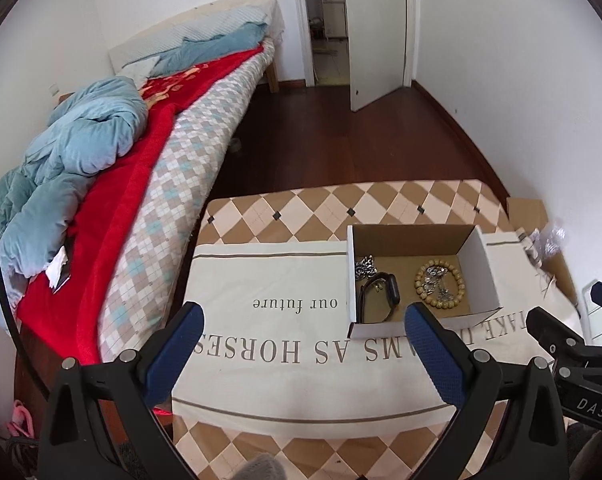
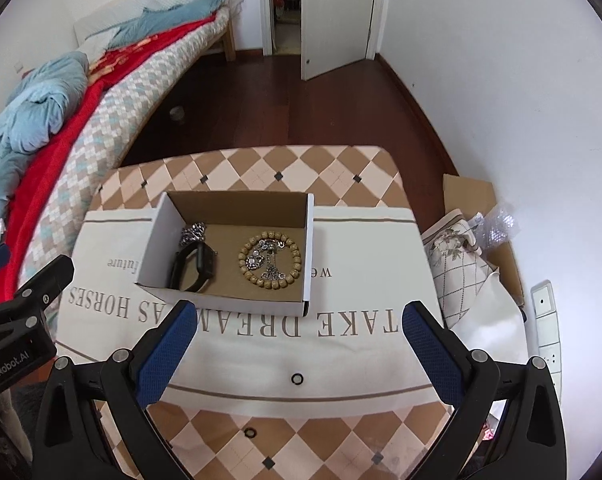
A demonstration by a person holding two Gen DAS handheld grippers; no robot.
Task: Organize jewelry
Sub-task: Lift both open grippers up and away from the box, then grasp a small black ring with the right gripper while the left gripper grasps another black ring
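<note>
A white cardboard box [image 2: 157,236] with a brown inside stands open on a cream cloth [image 2: 361,280]. Inside lie a wooden bead bracelet [image 2: 269,259] with a silver chain in its middle, a black wristband [image 2: 193,268] and a silver chain [image 2: 193,232]. The box [image 1: 481,272], bracelet [image 1: 441,283] and wristband [image 1: 381,296] also show in the left wrist view. Two small black rings [image 2: 297,379] [image 2: 251,432] lie on the table nearer me. My right gripper [image 2: 299,328] is open and empty, just in front of the box. My left gripper [image 1: 303,328] is open and empty, left of the box.
The table [image 2: 261,168] has a brown and cream checked cover. A bed [image 1: 149,160] with blue and red bedding runs along the left. Cardboard, a patterned cushion [image 2: 457,256] and bubble wrap sit at the right. A power strip [image 2: 547,320] lies by the wall.
</note>
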